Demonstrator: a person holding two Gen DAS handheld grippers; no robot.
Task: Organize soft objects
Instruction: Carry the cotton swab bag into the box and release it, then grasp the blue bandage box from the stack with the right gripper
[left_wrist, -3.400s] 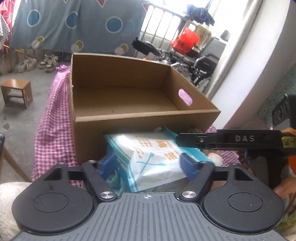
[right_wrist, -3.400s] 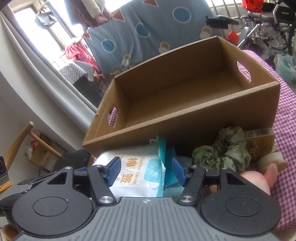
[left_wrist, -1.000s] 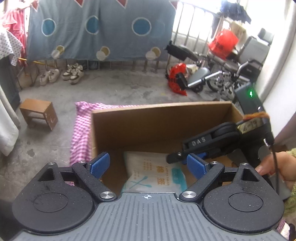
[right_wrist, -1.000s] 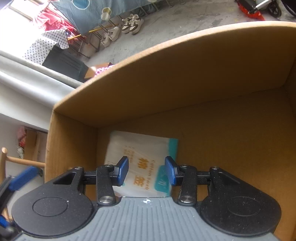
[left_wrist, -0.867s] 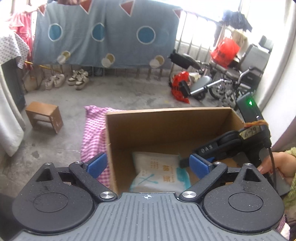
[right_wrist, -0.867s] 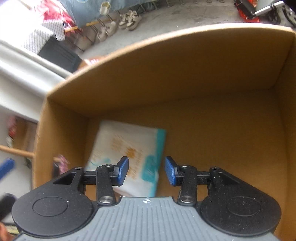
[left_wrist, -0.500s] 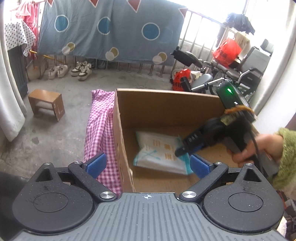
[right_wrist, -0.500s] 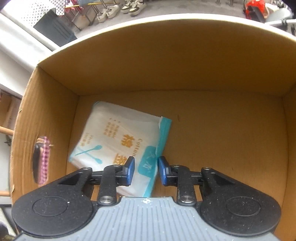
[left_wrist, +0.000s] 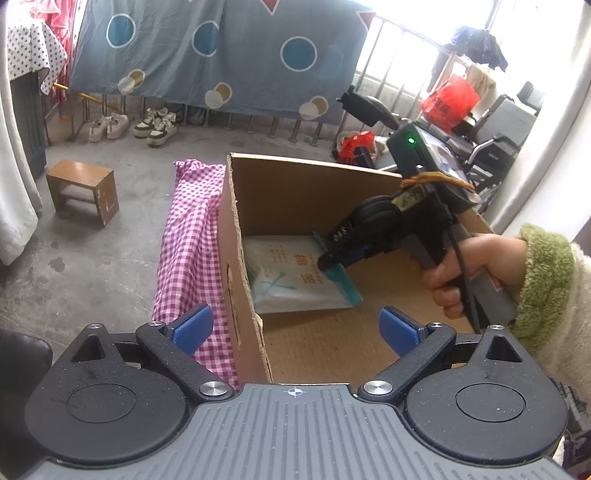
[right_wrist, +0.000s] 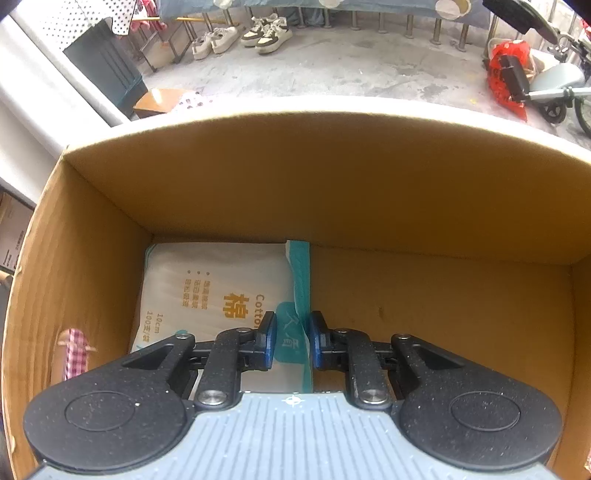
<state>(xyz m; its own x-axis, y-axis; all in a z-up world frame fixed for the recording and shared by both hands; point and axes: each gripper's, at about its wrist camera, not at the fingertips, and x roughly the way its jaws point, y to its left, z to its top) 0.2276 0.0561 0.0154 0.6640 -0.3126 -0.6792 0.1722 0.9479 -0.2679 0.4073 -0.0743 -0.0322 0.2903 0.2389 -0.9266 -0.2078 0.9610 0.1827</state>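
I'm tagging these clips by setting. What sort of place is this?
Probably a home's covered balcony or yard, not a workshop: a patterned sheet hangs on railings, pairs of shoes sit on bare concrete, and a wheelchair is parked behind the cardboard box.

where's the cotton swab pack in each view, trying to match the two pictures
Left wrist view: the cotton swab pack lies flat in the box's far left corner, centre of the picture, with the right tool's tip at its teal edge.
Right wrist view: the pack lies left of centre on the box floor, its teal edge between the tool's blue fingers.
Shared landmark: the cardboard box, with the handle hole showing pink checked cloth.
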